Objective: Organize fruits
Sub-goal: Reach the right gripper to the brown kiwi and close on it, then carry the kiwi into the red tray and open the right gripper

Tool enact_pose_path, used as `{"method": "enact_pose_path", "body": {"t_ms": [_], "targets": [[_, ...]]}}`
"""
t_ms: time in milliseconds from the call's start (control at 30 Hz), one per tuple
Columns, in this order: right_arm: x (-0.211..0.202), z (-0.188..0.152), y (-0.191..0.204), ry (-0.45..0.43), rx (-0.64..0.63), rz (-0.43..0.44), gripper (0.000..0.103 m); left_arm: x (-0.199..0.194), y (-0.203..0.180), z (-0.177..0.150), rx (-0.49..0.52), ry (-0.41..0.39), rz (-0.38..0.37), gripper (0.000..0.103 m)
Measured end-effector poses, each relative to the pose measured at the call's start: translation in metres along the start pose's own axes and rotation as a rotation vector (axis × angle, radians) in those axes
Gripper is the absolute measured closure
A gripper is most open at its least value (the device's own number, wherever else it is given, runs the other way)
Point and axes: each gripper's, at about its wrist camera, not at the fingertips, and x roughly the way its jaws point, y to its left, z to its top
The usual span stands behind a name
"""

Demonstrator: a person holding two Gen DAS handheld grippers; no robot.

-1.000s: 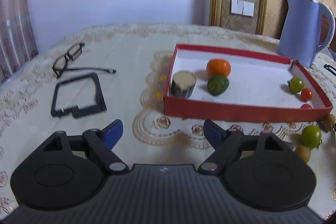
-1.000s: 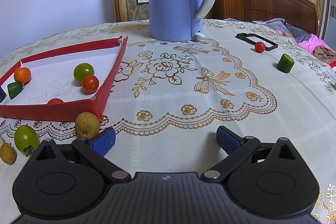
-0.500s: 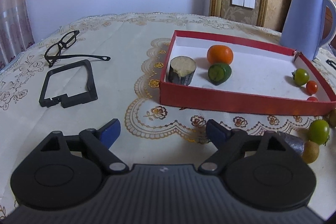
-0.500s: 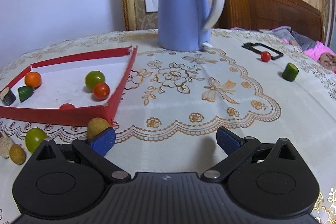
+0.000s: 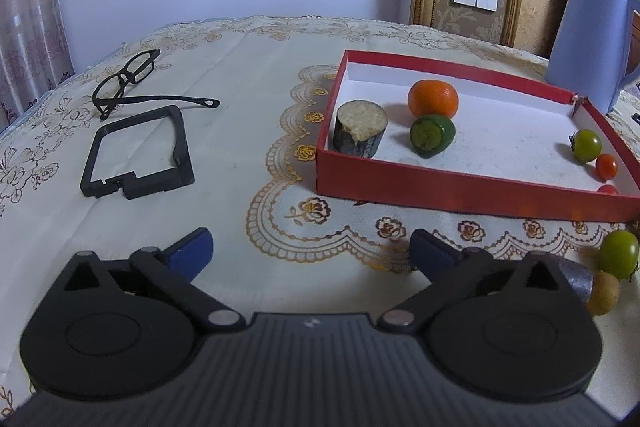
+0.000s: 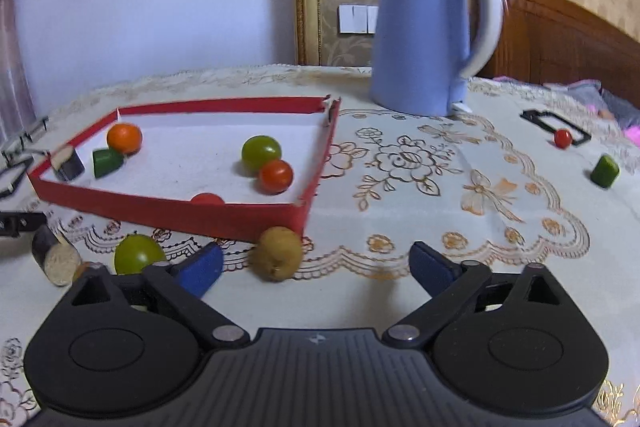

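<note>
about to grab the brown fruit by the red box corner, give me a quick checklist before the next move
1. Right tongs empty, jaws apart, just been closing a little: ok.
2. Brown fruit between the fingertips: not ok, it sits ahead, left of centre.
3. Fruit clear of the red box: cannot tell, it sits right at the wall.
4. Free floor in the box: ok.
5. Left tongs empty, just opened: ok.

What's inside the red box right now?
In the red box: an orange, green chunk, dark stub, green tomato, red tomato. The near wall hides most of another red one.
</note>
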Motion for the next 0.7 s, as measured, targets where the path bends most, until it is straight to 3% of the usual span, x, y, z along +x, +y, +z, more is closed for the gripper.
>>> {"method": "enact_pose_path", "body": {"t_ms": [167,300,333,367,700], "targets": [[0.012,0.005,0.01,0.038,-0.021,0.009,0.046,0.0,0.0,0.0,0.0,0.0,0.0,0.0],[0.018,0.007,0.011,0.047,-0.031,0.015,0.054,0.0,0.0,0.0,0.0,0.0,0.0,0.0],[0.018,0.007,0.012,0.045,-0.038,0.03,0.069,0.0,0.0,0.0,0.0,0.0,0.0,0.0],[0.017,0.007,0.014,0.043,-0.044,0.053,0.076,0.0,0.0,0.0,0.0,0.0,0.0,0.0],[-0.008,0.011,0.019,-0.041,-0.096,0.025,0.076,0.0,0.0,0.0,0.0,0.0,0.0,0.0]]}}
